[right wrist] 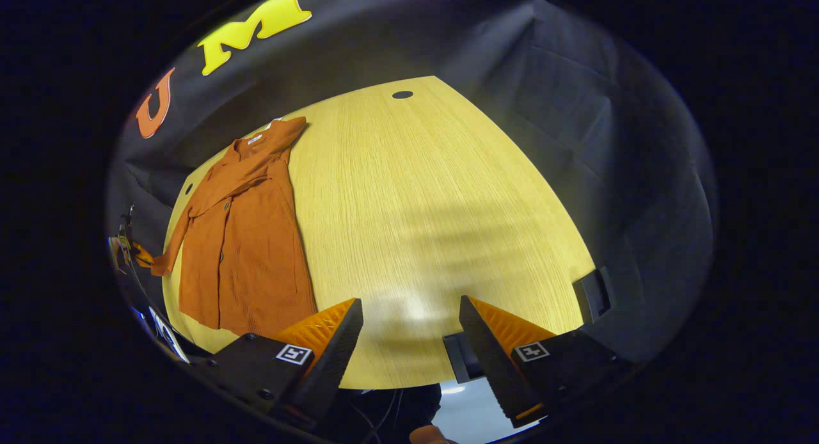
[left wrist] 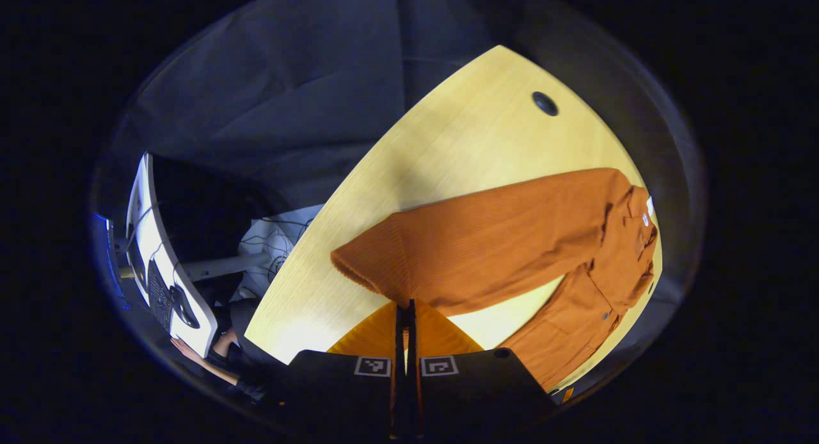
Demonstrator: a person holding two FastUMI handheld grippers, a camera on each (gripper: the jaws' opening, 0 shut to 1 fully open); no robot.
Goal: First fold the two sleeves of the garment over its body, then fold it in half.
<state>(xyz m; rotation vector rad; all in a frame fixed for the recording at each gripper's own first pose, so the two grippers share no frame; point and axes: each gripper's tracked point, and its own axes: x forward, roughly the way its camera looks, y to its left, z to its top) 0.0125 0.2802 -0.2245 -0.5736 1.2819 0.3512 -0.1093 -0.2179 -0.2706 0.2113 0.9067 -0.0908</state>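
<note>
Your left gripper (left wrist: pixel 404 316) pinches the garment's (right wrist: pixel 246 239) sleeve (left wrist: pixel 473 245), lifted near the table (right wrist: pixel 435 201) edge; your right gripper (right wrist: pixel 409 322) hangs spread over bare tabletop.

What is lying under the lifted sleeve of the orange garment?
Under the sleeve, which the left gripper holds up, the bare wooden table shows, and further along the garment body. What the sleeve itself covers cannot be seen.
</note>
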